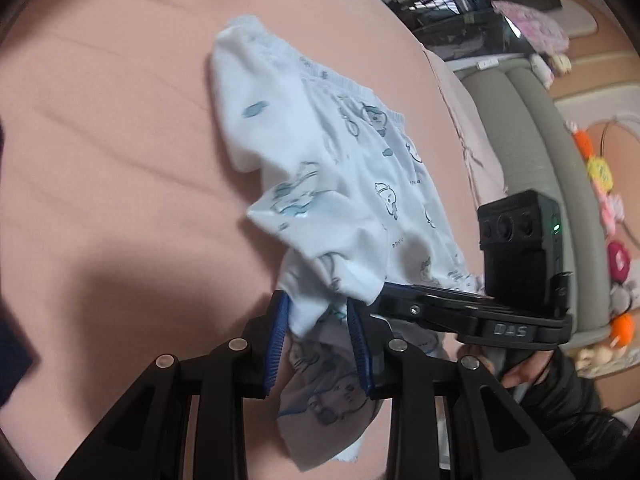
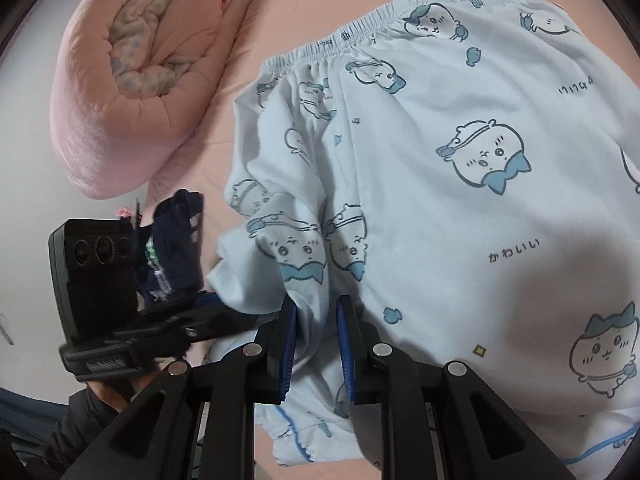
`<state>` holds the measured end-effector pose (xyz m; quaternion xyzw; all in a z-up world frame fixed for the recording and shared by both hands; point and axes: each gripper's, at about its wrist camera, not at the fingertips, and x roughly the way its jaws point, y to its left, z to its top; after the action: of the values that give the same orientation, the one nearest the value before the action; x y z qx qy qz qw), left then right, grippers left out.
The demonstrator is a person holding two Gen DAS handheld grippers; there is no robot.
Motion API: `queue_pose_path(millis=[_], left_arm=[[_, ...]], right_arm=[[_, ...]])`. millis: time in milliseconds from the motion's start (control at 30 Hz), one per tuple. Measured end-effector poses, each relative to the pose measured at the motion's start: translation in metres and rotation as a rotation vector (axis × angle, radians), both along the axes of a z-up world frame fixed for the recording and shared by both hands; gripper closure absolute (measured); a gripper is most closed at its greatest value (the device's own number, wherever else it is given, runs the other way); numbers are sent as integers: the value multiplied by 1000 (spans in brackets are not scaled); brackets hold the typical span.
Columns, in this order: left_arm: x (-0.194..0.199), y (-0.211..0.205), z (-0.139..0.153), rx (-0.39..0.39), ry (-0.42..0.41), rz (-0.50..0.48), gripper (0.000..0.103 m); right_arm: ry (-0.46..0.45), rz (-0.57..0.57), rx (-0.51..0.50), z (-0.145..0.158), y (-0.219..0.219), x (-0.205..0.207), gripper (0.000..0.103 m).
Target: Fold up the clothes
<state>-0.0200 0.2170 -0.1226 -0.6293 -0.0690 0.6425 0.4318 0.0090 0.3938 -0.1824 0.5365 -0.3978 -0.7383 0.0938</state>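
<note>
A pair of pale blue shorts (image 1: 344, 168) printed with cartoon animals lies on the pink bed sheet (image 1: 120, 140), its elastic waistband (image 2: 400, 12) at the far end. My left gripper (image 1: 316, 312) is shut on a bunched fold of the fabric, which hangs down between the blue pads. My right gripper (image 2: 317, 316) is likewise shut on a gathered fold near the hem of the shorts (image 2: 460, 200). Each gripper shows in the other's view: the right gripper (image 1: 384, 296) lies close beside the left, and the left gripper's black body (image 2: 140, 320) sits at the right one's left.
A rolled pink quilt (image 2: 132, 80) lies at the back left. A dark navy garment (image 2: 176, 240) sits beside it. A grey padded bed edge (image 1: 540, 160) runs along the right, with colourful plush toys (image 1: 600, 184) beyond. A hand in a dark sleeve (image 1: 560, 392) holds the right gripper.
</note>
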Motion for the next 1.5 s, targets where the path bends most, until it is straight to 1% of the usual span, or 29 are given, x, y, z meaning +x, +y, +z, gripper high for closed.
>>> queue_pose_path(millis=[33,100,133,167,233,300,433,533,567,633,833,967,1100,1167,1200,1333,1400,1500], left_arm=[[1,3,1,-5,14,-4,76],[-1,3,3,-3,23,15,76],[-1,3,4,13,25,32,76],[0,3,5,28,28,46,81],[1,1,6,45,33,58,87],[3,0,7,49,38,55,91],[10,-4,9,62,29,70,92],[14,-6,15,63,56,60,93],[15,-7,17,64,57,61,93],[16,-10,20,79,47,71,94],[14,-27,32,130,27,106,94],[13,-42,40,153,31,142,95],[11,-63,42,198,-20,203,95],[13,-72,42,243,-57,224,95],[15,-74,44,254,-61,226,95],[25,-78,58,283,-34,188,95],[29,-77,63,294,-28,170,95],[31,-77,68,269,14,151,95]], right_arm=[[6,-1,-9,1,0,0,85],[11,-2,6,4,-1,-1,85],[15,1,3,5,-2,-2,85],[21,-1,-9,6,-2,-2,85],[32,-10,-36,6,-1,-2,85],[44,-21,-61,7,-1,-1,85],[77,-27,-49,12,-3,0,85],[101,-25,-58,17,-5,1,86],[108,-26,-65,18,-6,1,88],[113,-26,-110,19,-7,0,90],[141,-41,-240,25,-14,-8,90],[138,-28,-315,26,-26,-19,90],[129,-3,-352,26,-39,-28,90],[120,9,-365,25,-44,-31,86],[113,16,-368,24,-48,-33,86],[56,57,-352,16,-64,-36,86],[51,71,-349,14,-72,-38,86],[47,94,-320,15,-83,-42,86]])
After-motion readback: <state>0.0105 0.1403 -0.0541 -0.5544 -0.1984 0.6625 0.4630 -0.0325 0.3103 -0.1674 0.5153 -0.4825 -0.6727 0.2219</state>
